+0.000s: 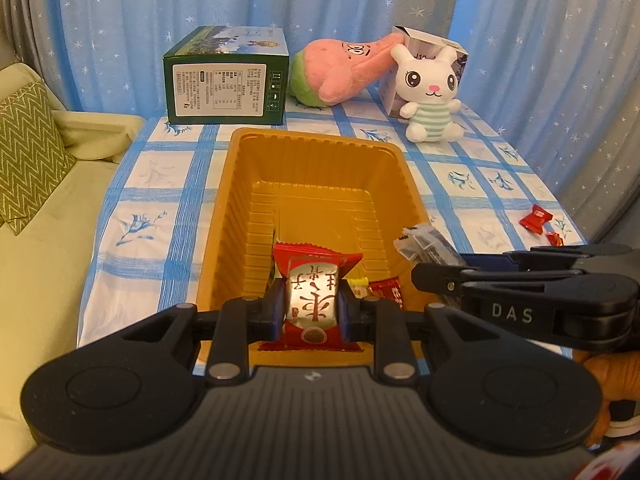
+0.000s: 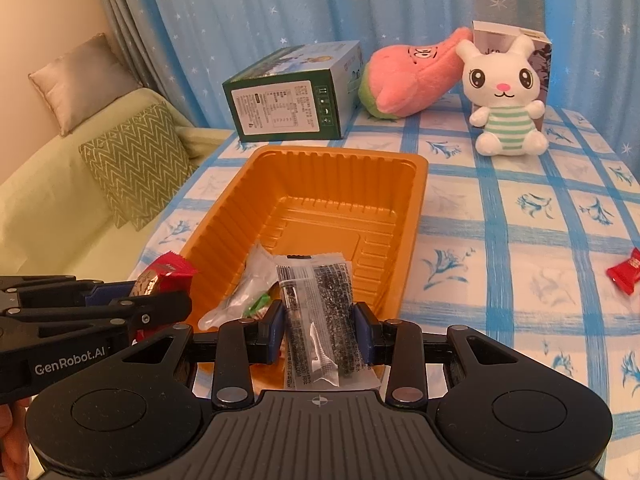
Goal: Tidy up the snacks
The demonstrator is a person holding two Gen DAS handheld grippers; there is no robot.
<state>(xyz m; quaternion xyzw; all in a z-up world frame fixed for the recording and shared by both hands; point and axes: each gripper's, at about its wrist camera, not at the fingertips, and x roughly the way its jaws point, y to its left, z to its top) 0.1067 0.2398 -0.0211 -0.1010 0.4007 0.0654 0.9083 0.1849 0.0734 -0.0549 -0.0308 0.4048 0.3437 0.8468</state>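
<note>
Left wrist view puts your left hand-held gripper [image 1: 312, 312] nearly closed, its blue pads pinching a red snack packet [image 1: 311, 300] with a silver label; the packet stands upright between the pads, over the near end of the orange tray [image 1: 236, 204]. Your right hand-held gripper [image 1: 440, 270] comes in from the right edge of this view, carrying a clear packet of dark seeds [image 1: 430, 246] at the tray's right rim. Down in the tray's near end, partly hidden behind your fingers, you can see a small yellow wrapper [image 1: 357, 283] and a red wrapper [image 1: 386, 289]. Two more red candies [image 1: 536, 219] lie on the checked blue-and-white counter [image 1: 152, 176], well off to the right of the tray.

From the right wrist view, your right hand-held gripper [image 2: 320, 330] is partly closed on that clear seed packet [image 2: 320, 312], pads pressing both of its long edges, held above the tray's [image 2: 340, 160] near rim. A clear wrapper with green inside [image 2: 248, 296] lies in the tray just beside it. Your left hand-held gripper [image 2: 160, 292] shows at the left edge with the red packet [image 2: 162, 276]. One red candy [image 2: 626, 272] sits on the counter [image 2: 500, 220] far right.

Behind the tray stand a green box [image 2: 292, 96], a pink plush [image 2: 408, 76] and a white rabbit plush [image 2: 506, 100] leaning on a small carton [image 2: 540, 54].
</note>
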